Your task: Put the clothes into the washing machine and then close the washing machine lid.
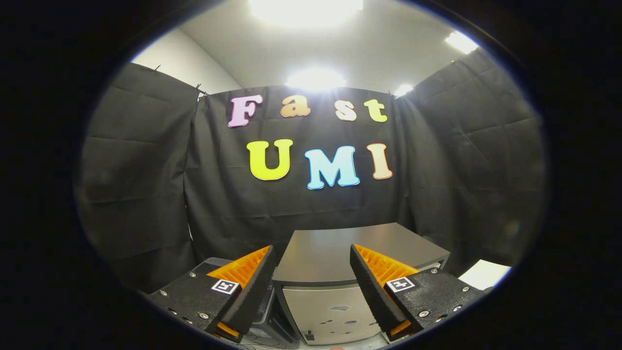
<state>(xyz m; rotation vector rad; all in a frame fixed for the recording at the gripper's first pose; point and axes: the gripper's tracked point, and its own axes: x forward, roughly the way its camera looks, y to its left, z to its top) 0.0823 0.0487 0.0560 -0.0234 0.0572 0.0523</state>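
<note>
grey washing machine, lid closed, beyond open tool.

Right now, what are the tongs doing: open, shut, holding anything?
Tongs: open, fingers spread wide, holding nothing; the washing machine sits ahead of them, seen through the gap.

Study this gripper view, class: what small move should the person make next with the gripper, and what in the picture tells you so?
Probably tilt the gripper downward to look for the clothes. Its fingers stand open with nothing between them, aimed level at the booth's black cloth wall. Just beyond them sits a box-shaped machine with a flat dark top, apparently the washing machine. No clothes appear ahead, so there is nothing yet to close on.
</note>
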